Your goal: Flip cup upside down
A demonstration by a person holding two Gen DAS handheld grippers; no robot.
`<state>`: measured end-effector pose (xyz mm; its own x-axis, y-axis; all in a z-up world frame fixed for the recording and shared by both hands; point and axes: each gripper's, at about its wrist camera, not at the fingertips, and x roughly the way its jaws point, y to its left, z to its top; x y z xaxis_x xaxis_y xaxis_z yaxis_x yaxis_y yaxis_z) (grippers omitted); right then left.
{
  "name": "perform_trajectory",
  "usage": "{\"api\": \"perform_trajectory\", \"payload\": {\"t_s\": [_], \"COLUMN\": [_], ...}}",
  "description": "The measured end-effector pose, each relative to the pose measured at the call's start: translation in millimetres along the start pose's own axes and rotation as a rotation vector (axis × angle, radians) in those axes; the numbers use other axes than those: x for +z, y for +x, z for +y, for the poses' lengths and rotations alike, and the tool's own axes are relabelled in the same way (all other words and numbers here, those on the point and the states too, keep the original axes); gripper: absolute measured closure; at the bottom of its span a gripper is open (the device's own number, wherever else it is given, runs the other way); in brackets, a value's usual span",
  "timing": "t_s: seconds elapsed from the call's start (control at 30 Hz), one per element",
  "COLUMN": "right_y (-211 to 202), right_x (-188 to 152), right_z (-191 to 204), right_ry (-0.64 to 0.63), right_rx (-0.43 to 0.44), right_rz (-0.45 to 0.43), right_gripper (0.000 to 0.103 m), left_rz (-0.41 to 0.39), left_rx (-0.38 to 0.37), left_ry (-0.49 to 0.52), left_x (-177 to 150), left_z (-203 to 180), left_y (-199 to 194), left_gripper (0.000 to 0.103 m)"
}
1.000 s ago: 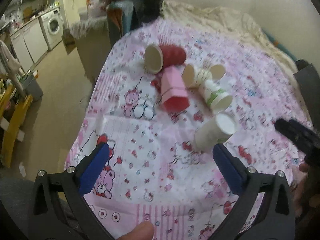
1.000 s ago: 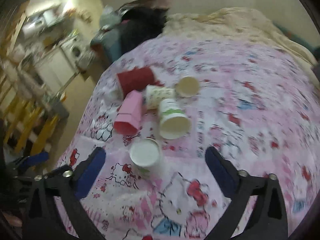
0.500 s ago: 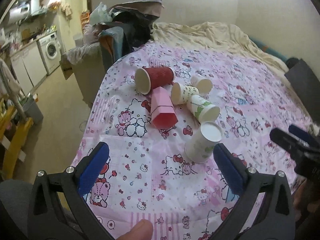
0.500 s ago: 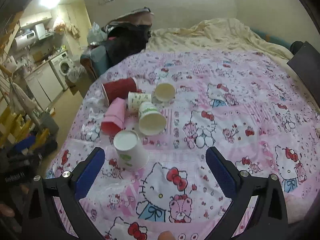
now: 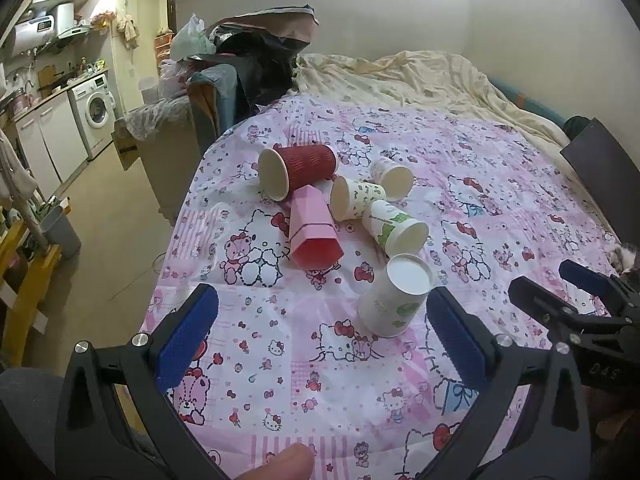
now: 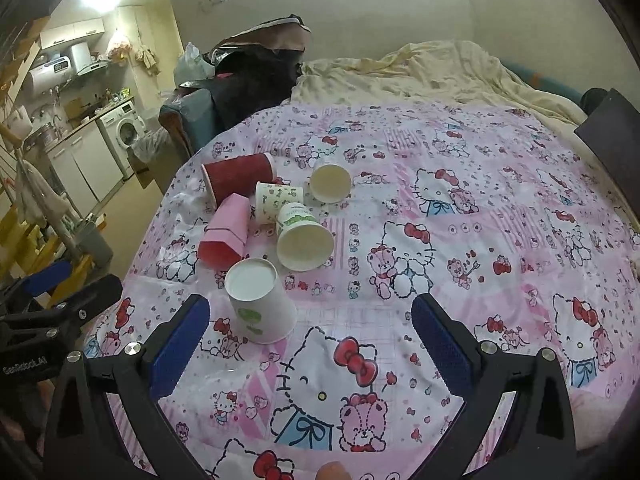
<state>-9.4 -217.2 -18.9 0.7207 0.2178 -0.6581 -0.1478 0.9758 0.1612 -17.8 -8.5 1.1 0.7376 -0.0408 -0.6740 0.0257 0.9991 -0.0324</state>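
A white paper cup with a green print (image 5: 394, 296) (image 6: 258, 302) stands upside down, base up, on the pink Hello Kitty sheet (image 5: 320, 360) nearest me. Behind it several cups lie on their sides: a red ribbed cup (image 5: 298, 170) (image 6: 238, 178), a pink cup (image 5: 314, 228) (image 6: 226, 232), a white cup with green print (image 5: 396, 228) (image 6: 302, 236) and two small patterned cups (image 5: 354, 198) (image 5: 392, 178). My left gripper (image 5: 320, 332) is open and empty, just short of the upside-down cup. My right gripper (image 6: 310, 340) is open and empty, to the right of that cup.
The bed's left edge drops to the floor (image 5: 104, 232). A cream duvet (image 5: 420, 80) lies bunched at the far end. A chair piled with dark clothes (image 5: 248, 68) stands beyond the corner. A dark board (image 5: 600, 176) leans at the right. A washing machine (image 5: 96, 112) stands far left.
Both grippers have pulled back and lifted away from the cups, so more of the bed shows. The upside-down white cup has stayed where it stands.
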Motion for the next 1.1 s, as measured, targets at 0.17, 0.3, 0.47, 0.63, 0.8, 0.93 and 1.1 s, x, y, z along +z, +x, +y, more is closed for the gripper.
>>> {"api": "perform_trajectory", "payload": {"t_s": [0.17, 0.3, 0.47, 0.63, 0.8, 0.93, 1.1], "right_y": [-0.5, -0.8, -1.1, -1.8, -2.4, -5.8, -7.3], "right_x": [-0.2, -0.2, -0.3, -0.2, 0.0, 1.8, 3.9], "right_z": [0.1, 0.2, 0.8, 1.4, 2.0, 3.5, 4.5], "right_ry": [-0.004, -0.002, -0.004, -0.009, -0.009, -0.01, -0.012], "right_rx": [-0.003, -0.002, -0.004, -0.006, -0.006, -0.001, 0.001], "right_rz": [-0.001, -0.002, -0.002, -0.003, -0.005, -0.012, -0.018], "right_gripper": [0.0, 0.0, 0.0, 0.0, 0.0, 0.0, 0.0], "left_rz": [0.0, 0.003, 0.005, 0.001, -0.001, -0.002, 0.001], "left_rx": [-0.005, 0.003, 0.012, 0.014, 0.018, 0.02, 0.023], "left_ry": [-0.004, -0.006, -0.012, -0.007, -0.003, -0.004, -0.005], "left_x": [-0.3, -0.6, -1.4, -1.4, -0.4, -0.4, 1.1], "left_z": [0.5, 0.9, 2.0, 2.5, 2.3, 1.9, 2.7], "left_y": [-1.5, -2.9, -3.6, -3.5, -4.0, -3.8, -4.1], "left_gripper": [0.0, 0.0, 0.0, 0.0, 0.0, 0.0, 0.0]}}
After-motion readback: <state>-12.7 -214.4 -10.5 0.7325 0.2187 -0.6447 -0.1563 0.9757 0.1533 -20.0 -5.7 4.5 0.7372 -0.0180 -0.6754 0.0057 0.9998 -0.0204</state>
